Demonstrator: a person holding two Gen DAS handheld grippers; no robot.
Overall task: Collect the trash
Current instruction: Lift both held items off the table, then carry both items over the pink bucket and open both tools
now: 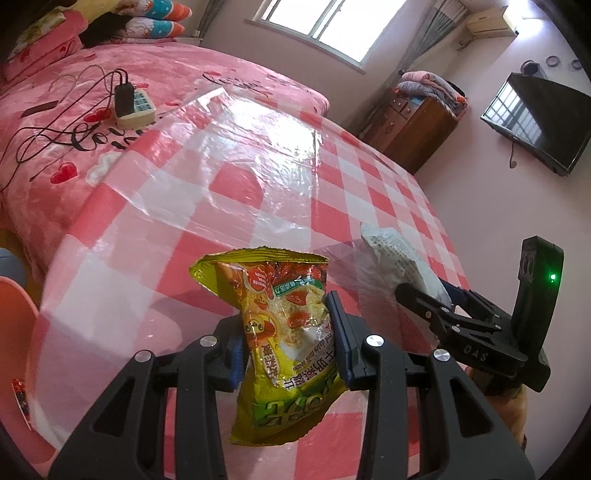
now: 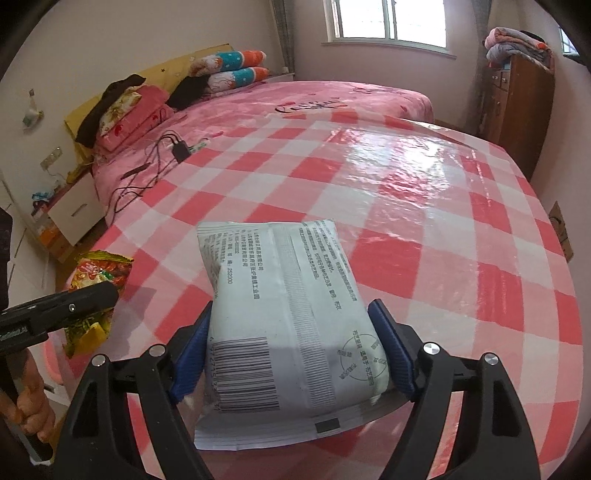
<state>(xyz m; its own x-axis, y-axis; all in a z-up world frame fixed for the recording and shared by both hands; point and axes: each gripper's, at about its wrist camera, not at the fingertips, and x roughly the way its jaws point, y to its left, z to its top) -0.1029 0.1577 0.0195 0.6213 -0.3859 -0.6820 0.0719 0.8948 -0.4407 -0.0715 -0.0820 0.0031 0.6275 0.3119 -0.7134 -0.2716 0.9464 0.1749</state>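
From the left wrist, the left gripper point(image 1: 291, 341) is clamped on a yellow snack bag point(image 1: 284, 332), its blue pads pressing both sides of the crumpled middle, the bag lifted clear of the bench point(image 1: 258, 177). The print reads upside down here: green Korean-looking lettering near the bottom and a fragment in English, "dates milk" (the rest is too creased to read). To the right, the right gripper point(image 1: 439, 295) shows from the side with "DAS" stamped on its body and a green light on the unit behind it; a white packet point(image 1: 402, 254) sticks out of it. Only this view shows the dark television point(image 1: 535, 122) on the wall, an air conditioner point(image 1: 491, 22) high up, and an orange chair point(image 1: 18, 314) at the left edge.

From the right wrist, the right gripper point(image 2: 297, 354) grips the white packet point(image 2: 291, 325) across its width, pads against both sides, held above the bench point(image 2: 461, 240). The packet's back faces the camera: a barcode, the number "252000", and columns of Chinese text too small to read. The left gripper point(image 2: 110, 291) enters from the left with the yellow snack bag point(image 2: 99, 273). Only here appear the headboard point(image 2: 147, 77), a white bedside cabinet point(image 2: 74, 210) and the person's hand point(image 2: 33, 406).

The bench wears a glossy red-and-white check cover under clear film. Beside it stands a bed point(image 2: 295, 99) in pink, a power strip point(image 1: 133, 103) with black cables on it, a window beyond, and a wooden dresser point(image 2: 517, 99) topped with folded blankets.
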